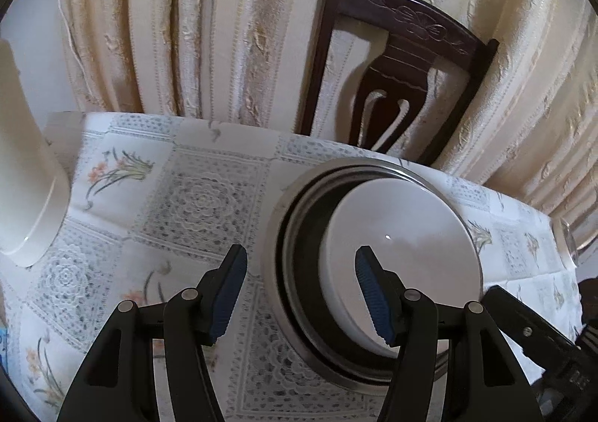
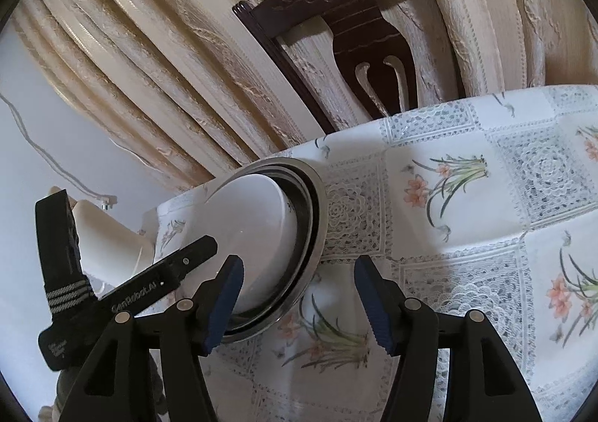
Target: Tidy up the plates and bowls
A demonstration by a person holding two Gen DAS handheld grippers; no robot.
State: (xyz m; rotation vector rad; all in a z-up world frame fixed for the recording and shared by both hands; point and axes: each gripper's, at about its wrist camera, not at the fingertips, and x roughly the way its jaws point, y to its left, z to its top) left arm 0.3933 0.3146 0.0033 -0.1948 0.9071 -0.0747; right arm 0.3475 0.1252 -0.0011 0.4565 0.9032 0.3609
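A white bowl (image 1: 400, 235) sits inside a stack of steel plates (image 1: 276, 231) on the flowered tablecloth (image 1: 194, 197). My left gripper (image 1: 301, 291) hovers open over the stack's near left rim, with its right finger above the bowl and nothing between the fingers. In the right wrist view the same white bowl (image 2: 258, 231) and steel plates (image 2: 317, 209) lie left of centre. My right gripper (image 2: 299, 295) stands open just right of the stack, above the cloth, holding nothing. The left gripper's black body (image 2: 123, 291) shows at the left.
A cream cylindrical container (image 1: 26, 190) stands at the table's left edge. A dark wooden chair (image 1: 403, 59) is pushed in behind the table, against cream curtains (image 1: 187, 29). A glass (image 1: 568, 239) is at the far right edge. The tablecloth (image 2: 486, 197) stretches to the right.
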